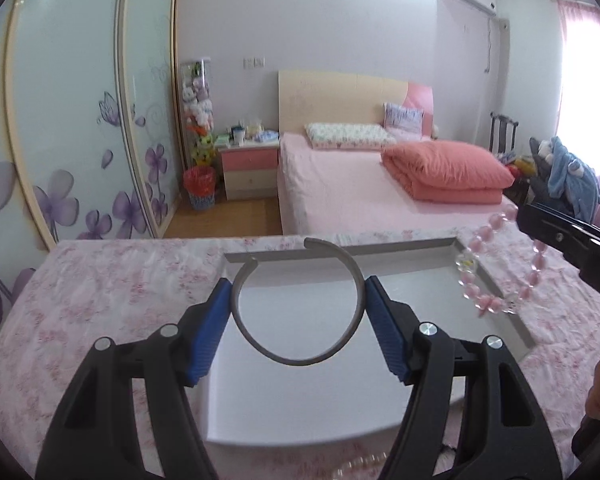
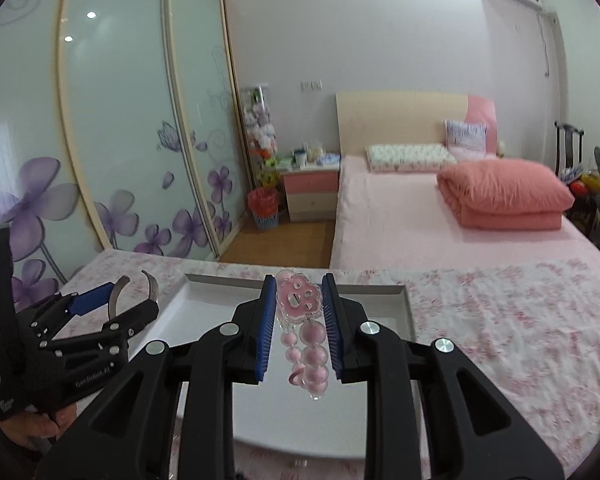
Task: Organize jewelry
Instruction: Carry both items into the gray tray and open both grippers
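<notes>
both sets of jaws pinch jewelry. left gripper (image 1: 299, 306): blue pads (image 1: 212, 328) pressed against the two outer sides of a grey open cuff bangle (image 1: 300, 300), which stands on edge between them, its gap turned up and away toward the far left. seen from my right wrist, the same bangle's two pointed ends stick up past the left fingertips.

right gripper (image 2: 299, 322): jaws closed on a pink beaded bracelet (image 2: 306, 332). a pink flower-shaped charm (image 2: 300, 296) sits at the fingertips, larger pink beads run back between the pads, one clear bead at the near end. from the left wrist, the bracelet hangs as a loop of pink and clear beads off the right fingertips, above the right rim of the tray.

white shallow tray (image 1: 300, 400) lies open under both grippers, on a table under a pink floral cloth (image 1: 112, 300). both pieces are held in the air above it, bangle over the middle, bracelet toward the right edge; neither touches the tray floor as far as i can tell.

a few pale pearl-like beads (image 1: 360, 465) lie on the cloth at the near edge of the tray, partly hidden by my left fingers.

behind: pink bed (image 1: 360, 196), folded coral quilt (image 1: 448, 170), wardrobe doors with purple flowers (image 1: 80, 120).
</notes>
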`<state>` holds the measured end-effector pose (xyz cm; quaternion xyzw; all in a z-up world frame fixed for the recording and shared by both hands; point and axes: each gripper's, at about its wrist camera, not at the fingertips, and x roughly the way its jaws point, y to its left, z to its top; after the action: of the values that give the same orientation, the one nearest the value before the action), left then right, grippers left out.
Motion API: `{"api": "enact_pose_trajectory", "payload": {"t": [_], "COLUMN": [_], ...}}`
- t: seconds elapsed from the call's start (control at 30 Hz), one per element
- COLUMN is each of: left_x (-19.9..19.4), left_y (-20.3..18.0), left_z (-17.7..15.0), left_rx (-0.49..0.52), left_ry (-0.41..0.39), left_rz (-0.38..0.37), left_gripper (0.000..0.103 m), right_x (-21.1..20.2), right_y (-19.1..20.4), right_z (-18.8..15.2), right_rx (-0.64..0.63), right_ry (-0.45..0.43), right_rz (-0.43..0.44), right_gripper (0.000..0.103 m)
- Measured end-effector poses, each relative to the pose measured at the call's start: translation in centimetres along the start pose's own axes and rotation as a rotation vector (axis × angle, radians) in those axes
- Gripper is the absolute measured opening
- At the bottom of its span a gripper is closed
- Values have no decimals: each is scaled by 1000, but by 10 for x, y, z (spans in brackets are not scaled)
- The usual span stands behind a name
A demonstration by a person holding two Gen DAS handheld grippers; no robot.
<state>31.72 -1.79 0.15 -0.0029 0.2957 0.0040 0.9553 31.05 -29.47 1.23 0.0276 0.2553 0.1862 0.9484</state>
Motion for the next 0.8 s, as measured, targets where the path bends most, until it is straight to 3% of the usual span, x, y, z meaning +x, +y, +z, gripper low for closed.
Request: {"api": "enact_pose_trajectory", "payload": {"t": [0.23,0.43,0.47,0.53,0.57,0.73,0.8], "left_x": [48,67,69,72,73,69,64], "left_y": [3,3,2,3,4,13,13], "left_z": [-2,1,1,2,2,6,10], "left_rx": [-2,3,2,-2,-5,-27,-29], "left_ry": [91,116,118,123,128,103,77], "left_rz": [6,3,4,5,3,20,14], "left_gripper": [65,65,65,65,65,66,74], "right_x": [63,83,83,77,70,46,39], "right_y": [-13,-25,-27,-30,-31,-33,-34], "right_z": [-4,-8,-9,-7,-6,-3,-4], "right_rx": [66,105,109,117,116,111,121], "right_ry": [140,199,200,187,166,120,110], "right_rz": [10,-17,-26,-34,-43,-47,-39], "right_gripper": [24,25,27,50,53,53,53]}}
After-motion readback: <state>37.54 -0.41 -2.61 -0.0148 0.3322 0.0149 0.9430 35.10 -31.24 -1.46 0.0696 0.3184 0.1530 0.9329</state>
